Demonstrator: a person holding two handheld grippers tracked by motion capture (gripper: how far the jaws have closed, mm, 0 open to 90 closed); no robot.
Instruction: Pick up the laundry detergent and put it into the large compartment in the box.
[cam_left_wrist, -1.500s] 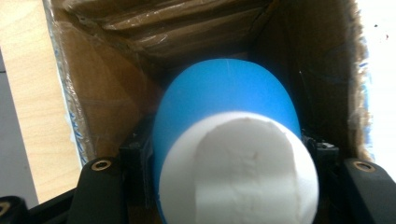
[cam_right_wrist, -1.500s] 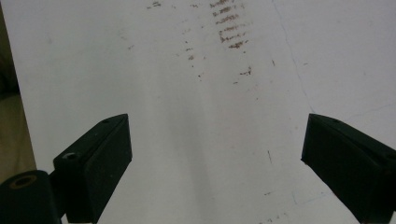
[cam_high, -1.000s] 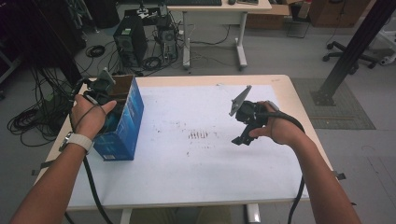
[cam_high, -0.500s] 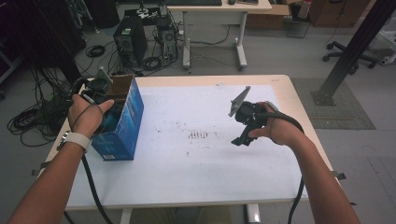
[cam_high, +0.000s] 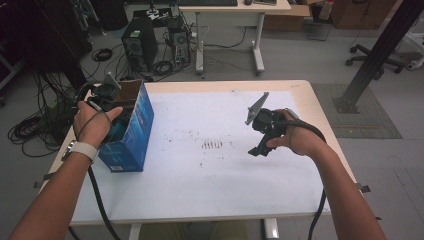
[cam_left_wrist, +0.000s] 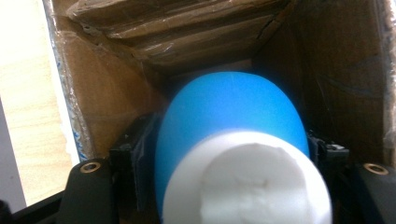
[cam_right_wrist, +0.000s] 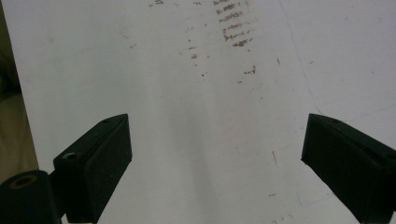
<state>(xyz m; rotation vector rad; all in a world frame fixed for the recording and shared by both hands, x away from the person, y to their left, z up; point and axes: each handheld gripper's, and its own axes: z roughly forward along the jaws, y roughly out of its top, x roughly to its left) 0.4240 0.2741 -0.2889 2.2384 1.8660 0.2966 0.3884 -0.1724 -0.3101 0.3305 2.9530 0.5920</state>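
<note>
**Left jaws loosening on blue object inside box; right jaws idle and wide**

While my left gripper reaches into the open top of the blue cardboard box at the left edge of the table, its own view shows a blue object with a white end lying between the two black jaws. These jaws have just been opening. The object fills the gap from side to side, and I cannot tell whether the pads press on it or merely flank it. Brown cardboard walls and a folded flap crowd the object on the far side and on both flanks, leaving little room around it.

My right gripper hangs above the right half of the table, well apart from the box. Its jaws stand wide apart with nothing between them; the right gripper view looks down on bare sheet.

Surface: a white sheet covers most of the pale wooden tabletop and carries a patch of brown smudges near its middle, between the two grippers.

Room: beyond the far edge stand a computer tower, loose cables on the grey floor at left, a second table, and an office chair base at far right.
</note>
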